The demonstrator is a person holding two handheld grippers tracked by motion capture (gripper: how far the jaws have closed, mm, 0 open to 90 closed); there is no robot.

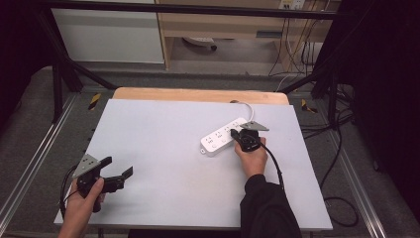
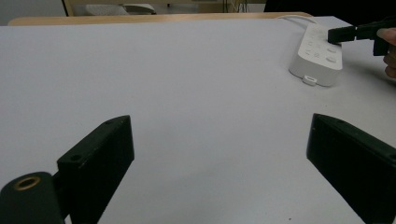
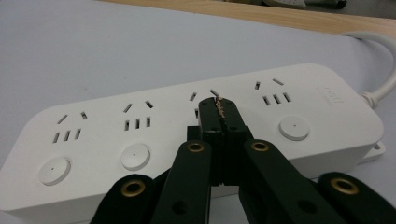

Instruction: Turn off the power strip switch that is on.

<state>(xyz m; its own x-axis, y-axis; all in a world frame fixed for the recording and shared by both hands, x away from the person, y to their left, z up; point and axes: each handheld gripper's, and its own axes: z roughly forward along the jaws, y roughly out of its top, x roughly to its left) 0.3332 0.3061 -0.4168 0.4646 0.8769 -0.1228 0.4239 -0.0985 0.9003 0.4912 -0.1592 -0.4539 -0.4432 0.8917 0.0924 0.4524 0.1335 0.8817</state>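
Observation:
A white power strip [image 1: 218,139] with several sockets and round buttons lies right of the table's middle, its white cord [image 1: 247,107] running off toward the far edge. My right gripper [image 1: 233,133] is shut with nothing between its jaws. In the right gripper view its tip [image 3: 219,106] rests over the power strip [image 3: 140,135], at the third socket group from the left, between two round buttons. My left gripper [image 1: 118,167] is held open near the front left corner, far from the strip. Between its wide-apart jaws [image 2: 219,135] there is bare table, with the power strip [image 2: 317,53] and the right gripper [image 2: 343,33] beyond.
The pale grey table top [image 1: 163,148] sits on a wooden board [image 1: 198,94] that shows at the far edge. Black frame posts [image 1: 57,74] stand at both far corners. Cables [image 1: 341,198] lie on the floor to the right.

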